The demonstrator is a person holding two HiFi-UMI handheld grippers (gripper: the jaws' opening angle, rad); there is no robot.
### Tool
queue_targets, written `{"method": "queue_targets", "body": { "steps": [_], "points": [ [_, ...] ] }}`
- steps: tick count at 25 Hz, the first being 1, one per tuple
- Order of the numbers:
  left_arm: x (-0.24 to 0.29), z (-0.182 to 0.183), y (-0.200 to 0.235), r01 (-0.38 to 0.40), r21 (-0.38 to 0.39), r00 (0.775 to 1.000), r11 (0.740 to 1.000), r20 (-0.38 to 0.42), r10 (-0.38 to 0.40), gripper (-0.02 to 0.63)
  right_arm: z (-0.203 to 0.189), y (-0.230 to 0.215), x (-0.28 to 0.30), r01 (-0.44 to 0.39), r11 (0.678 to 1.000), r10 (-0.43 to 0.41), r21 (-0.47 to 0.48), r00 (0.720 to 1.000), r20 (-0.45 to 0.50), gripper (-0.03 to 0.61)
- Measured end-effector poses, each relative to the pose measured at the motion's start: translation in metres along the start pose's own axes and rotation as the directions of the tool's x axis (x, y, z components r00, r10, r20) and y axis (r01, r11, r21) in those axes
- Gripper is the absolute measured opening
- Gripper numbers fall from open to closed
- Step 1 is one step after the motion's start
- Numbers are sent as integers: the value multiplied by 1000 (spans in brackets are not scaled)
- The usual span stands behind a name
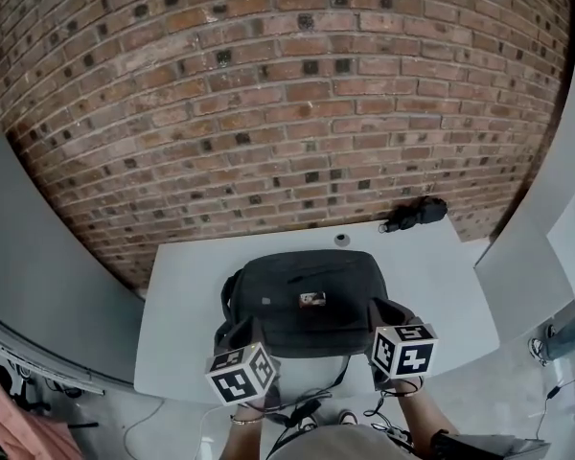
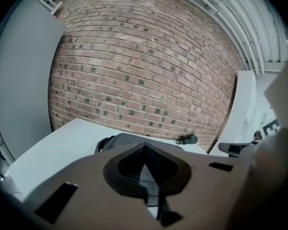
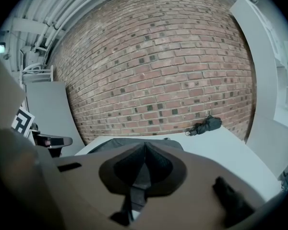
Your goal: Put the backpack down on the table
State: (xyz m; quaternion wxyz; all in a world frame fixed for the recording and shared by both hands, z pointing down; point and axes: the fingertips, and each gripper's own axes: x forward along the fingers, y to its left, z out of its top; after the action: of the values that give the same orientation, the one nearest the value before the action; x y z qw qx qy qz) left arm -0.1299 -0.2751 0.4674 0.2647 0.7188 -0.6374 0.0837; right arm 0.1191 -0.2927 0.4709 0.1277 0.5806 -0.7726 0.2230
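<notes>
The black fabric backpack lies flat at the centre of the white rectangular table, with its near edge towards the bottom of the frame. At that edge the left gripper sits at lower left and the right gripper at lower right. In its own view the left gripper has its jaws pinched together on a grey backpack strap. The right gripper likewise clamps a strap. A folded black umbrella rests at the table's upper right corner, well apart from the backpack, before the red brick wall.
</notes>
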Motion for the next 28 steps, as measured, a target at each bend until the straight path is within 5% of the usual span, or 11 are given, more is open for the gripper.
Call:
{"method": "queue_targets", "body": {
  "steps": [28],
  "points": [
    [-27,-18,7,-48,-57,999,997,3,48,12,-4,-1,-14,-12,999,13,-30,1000,18,31]
  ]
}}
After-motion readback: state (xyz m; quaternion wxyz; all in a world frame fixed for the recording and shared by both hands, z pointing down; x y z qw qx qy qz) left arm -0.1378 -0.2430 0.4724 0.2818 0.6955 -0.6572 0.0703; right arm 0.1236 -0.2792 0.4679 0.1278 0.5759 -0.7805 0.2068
